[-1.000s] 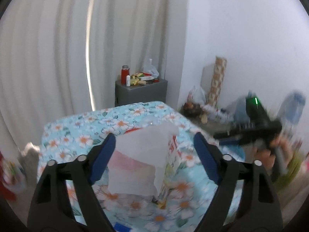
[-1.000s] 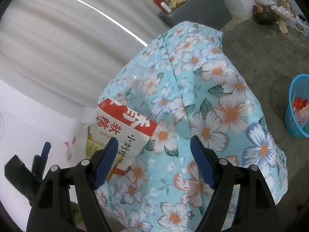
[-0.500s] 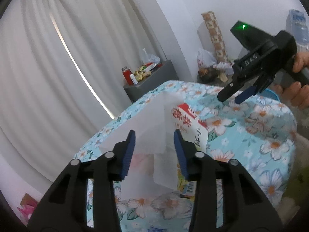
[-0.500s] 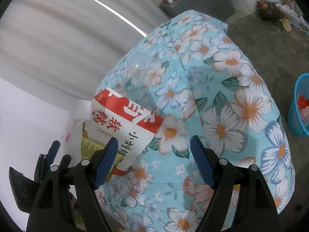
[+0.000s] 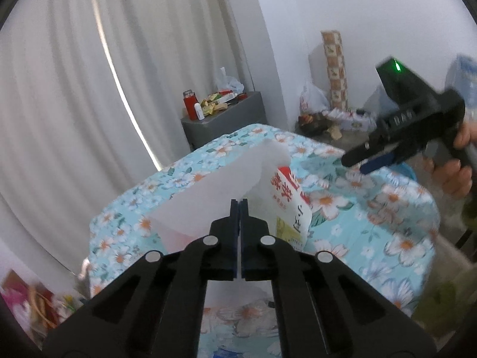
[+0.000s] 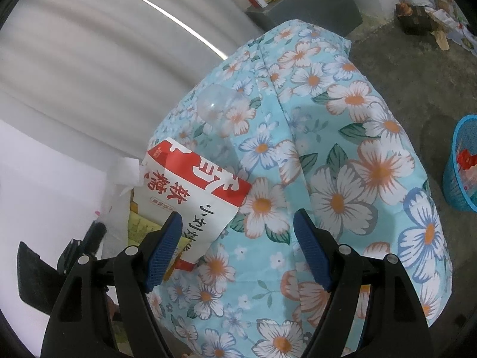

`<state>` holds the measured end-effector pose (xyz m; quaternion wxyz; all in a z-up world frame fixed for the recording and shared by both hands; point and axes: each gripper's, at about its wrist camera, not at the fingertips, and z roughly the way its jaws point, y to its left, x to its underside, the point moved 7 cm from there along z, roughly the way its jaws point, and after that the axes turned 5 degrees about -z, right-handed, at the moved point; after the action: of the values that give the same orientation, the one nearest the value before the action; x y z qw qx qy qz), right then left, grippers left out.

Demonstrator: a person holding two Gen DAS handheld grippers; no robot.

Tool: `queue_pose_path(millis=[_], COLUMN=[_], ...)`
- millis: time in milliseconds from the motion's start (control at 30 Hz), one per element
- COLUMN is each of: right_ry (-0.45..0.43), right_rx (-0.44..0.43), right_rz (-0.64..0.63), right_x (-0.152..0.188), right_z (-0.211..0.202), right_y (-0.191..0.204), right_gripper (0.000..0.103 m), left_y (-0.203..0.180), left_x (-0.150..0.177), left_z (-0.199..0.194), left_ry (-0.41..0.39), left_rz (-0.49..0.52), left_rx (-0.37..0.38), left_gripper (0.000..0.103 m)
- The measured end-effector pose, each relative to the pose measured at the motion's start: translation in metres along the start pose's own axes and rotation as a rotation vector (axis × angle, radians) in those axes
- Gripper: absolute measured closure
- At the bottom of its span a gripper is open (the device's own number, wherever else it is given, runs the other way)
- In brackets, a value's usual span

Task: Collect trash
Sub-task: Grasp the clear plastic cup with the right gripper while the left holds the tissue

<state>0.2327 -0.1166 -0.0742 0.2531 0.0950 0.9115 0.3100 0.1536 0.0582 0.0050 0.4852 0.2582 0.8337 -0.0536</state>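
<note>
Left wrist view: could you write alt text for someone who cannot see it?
The left gripper is shut on a white tissue beside a red-and-white packet on a floral tablecloth. The right gripper hovers open at the right.

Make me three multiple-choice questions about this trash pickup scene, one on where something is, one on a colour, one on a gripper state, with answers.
1. Where is the blue basket?
A. On the floor beside the table
B. On the grey cabinet
C. On the floral cloth

2. What colour is the top band of the snack bag?
A. Green
B. Red
C. Black

3. How is the left gripper?
A. Wide open
B. Shut on the white tissue
C. Out of view

Answers: 1 A, it stands on concrete past the table edge. 2 B, a red band is visible. 3 B, its fingers meet on the sheet.
</note>
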Motion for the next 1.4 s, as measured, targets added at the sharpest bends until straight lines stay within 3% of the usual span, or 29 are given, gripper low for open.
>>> queue_pose_path(millis=[267,433,567,833,1067,1400], right_ry=[-0.027,-0.052,-0.029,0.121,0.266,0.253], right_rx=[-0.003,-0.025,-0.034,0.117,0.162,0.154], right_rz=[-0.027,-0.075,-0.112,-0.294,-0.258,-0.247], right_x=[-0.023,-0.059,-0.093,-0.138,-0.149,-0.148], right_z=[-0.007,-0.002,0.026,0.117,0.174,0.178], right_y=[0.009,0.022,0.031,0.047,0.037,0.029], right_gripper=[0.028,0.028,0.028,0.028,0.028,0.029], left_y=[0.055,0.091,0.113,0.127,0.128,0.128], left_x=[-0.018,-0.033,-0.044,-0.062,-0.066,-0.069], left_z=[-0.009,-0.031,-0.055,-0.087,-0.096,-0.097], left_ry=[-0.075,-0.19,-0.279,-0.386,-0.411,-0.425], left_rz=[-0.324,-0.5,-0.585,-0.605,-0.598,-0.627], left_rx=[0.093,0.134,0.142,0.13,0.128,0.158], left_gripper=[0.103,0.103,0.103,0.103,0.103,0.103])
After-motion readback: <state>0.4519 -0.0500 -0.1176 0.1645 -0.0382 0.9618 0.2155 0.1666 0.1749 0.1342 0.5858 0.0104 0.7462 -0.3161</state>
